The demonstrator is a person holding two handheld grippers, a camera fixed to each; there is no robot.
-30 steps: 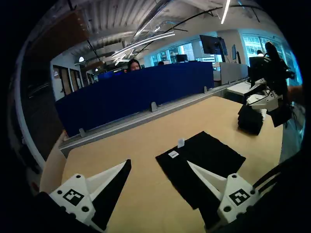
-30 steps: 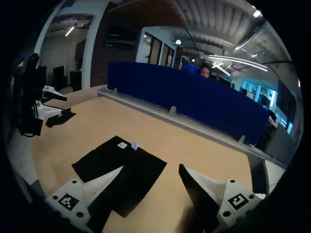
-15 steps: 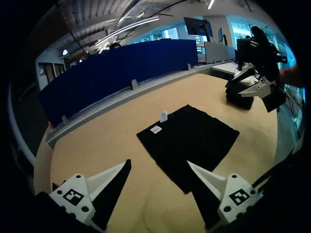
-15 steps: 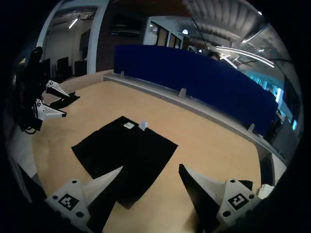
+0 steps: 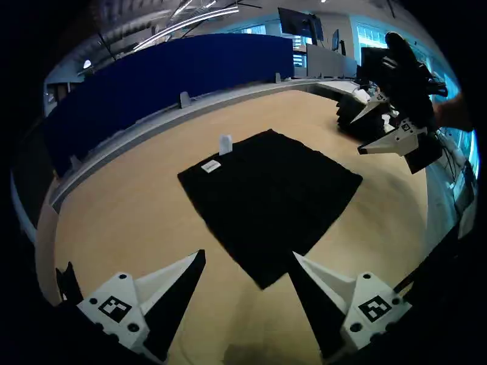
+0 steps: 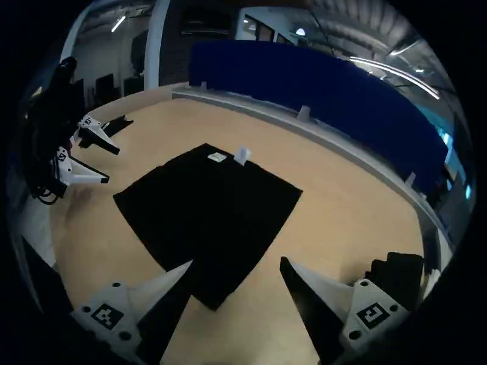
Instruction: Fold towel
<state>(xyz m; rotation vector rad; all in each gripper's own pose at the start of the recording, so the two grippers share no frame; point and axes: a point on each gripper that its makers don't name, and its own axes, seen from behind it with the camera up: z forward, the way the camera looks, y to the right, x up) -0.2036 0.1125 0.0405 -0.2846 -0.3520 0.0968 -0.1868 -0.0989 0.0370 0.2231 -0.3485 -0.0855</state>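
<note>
Black towel (image 5: 268, 194), flat on wooden table (image 5: 122, 201), lies corner-on to us. Left gripper (image 5: 246, 253) and right gripper (image 6: 235, 261): both spread wide, empty, above it. Nearest corner sits just ahead between each pair of fingers; we judge neither gripper nearer.

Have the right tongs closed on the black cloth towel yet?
No, the right tongs stand open, fingers wide apart, while the black cloth towel lies spread and unheld on the light wooden table.

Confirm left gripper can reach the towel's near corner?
Likely yes: the left gripper is open, the towel lies flat with its near corner right ahead of it, and nothing stands between them.
</note>
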